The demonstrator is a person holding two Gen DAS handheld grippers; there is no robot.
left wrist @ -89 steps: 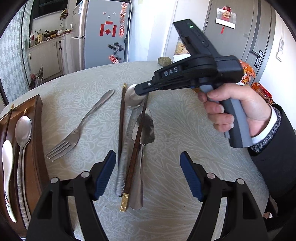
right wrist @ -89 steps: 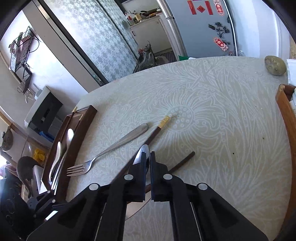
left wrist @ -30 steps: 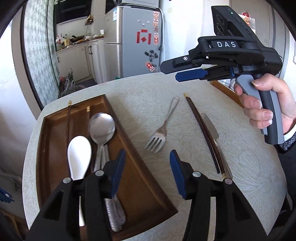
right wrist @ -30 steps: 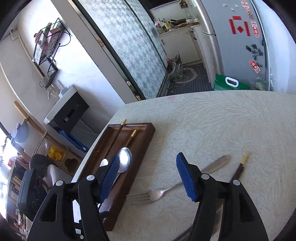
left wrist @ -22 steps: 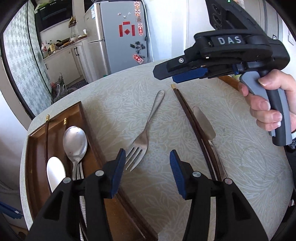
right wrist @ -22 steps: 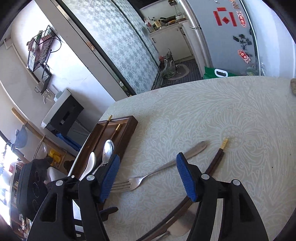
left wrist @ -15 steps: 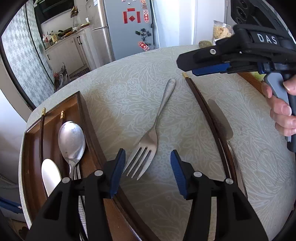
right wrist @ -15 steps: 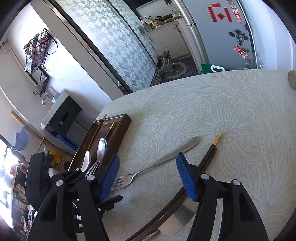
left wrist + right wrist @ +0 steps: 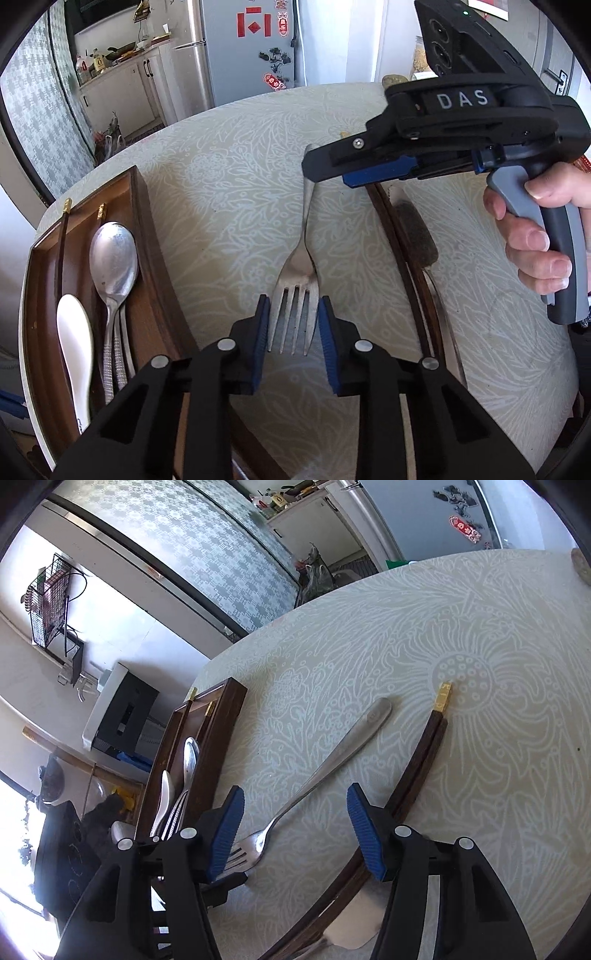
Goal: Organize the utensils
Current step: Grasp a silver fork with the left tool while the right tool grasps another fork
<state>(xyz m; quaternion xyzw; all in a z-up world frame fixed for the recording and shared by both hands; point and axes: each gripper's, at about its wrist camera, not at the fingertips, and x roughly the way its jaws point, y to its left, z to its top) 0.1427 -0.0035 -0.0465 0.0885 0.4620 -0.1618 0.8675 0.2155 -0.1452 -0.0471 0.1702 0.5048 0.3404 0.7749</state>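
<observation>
A steel fork lies on the patterned tablecloth, tines toward me. My left gripper is low over it, its blue pads on either side of the tines with narrow gaps, open. My right gripper is open and empty, hovering above the fork's handle; in the left wrist view it hangs over the handle end. A pair of dark chopsticks and a knife lie right of the fork. The wooden tray at left holds a steel spoon, a white spoon and chopsticks.
The tray sits near the table's left edge. The chopsticks have gold ends. A small round brown object lies at the far table edge. A fridge and kitchen cabinets stand beyond the table.
My left gripper has dropped onto the fork and narrowed around its tines. My right gripper has moved lower over the fork's handle, still open.
</observation>
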